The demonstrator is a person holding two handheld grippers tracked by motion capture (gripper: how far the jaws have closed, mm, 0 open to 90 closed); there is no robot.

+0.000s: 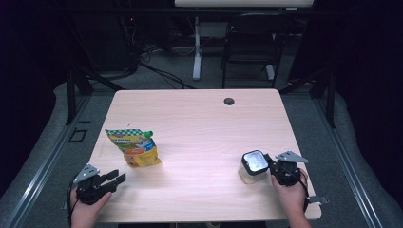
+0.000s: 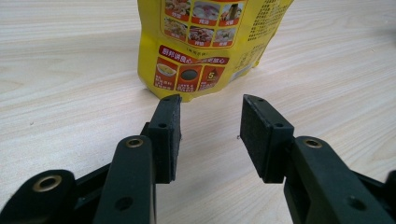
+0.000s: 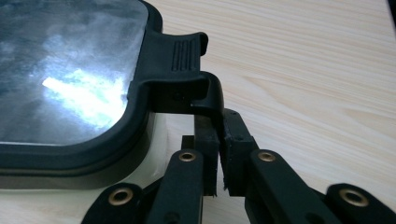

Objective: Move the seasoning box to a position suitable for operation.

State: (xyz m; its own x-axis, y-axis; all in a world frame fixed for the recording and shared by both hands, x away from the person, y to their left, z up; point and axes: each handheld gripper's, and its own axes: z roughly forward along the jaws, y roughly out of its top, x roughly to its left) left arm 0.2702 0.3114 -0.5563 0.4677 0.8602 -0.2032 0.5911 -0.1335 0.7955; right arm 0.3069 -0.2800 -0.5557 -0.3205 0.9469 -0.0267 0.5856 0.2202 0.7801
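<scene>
Now right gripper [image 3: 219, 140] clamped container [image 1: 251, 168] lid latch [image 3: 205, 93]; next: lift latch. Left gripper [image 2: 210, 135] hung open, empty, near yellow pouch [image 2: 205, 46].

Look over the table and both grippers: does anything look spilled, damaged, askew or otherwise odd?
Nothing spilled or broken. The yellow pouch lies flat, angled across the table. The container stands upright, its lid's clasp pinched by the right gripper. The left gripper is open, short of the pouch.

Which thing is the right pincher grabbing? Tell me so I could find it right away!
Look at the wooden table, near its front right corner. There stands a pale container with a black-rimmed, shiny lid, and the right gripper pinches its black latch. The only other item is a yellow pouch far left.
</scene>
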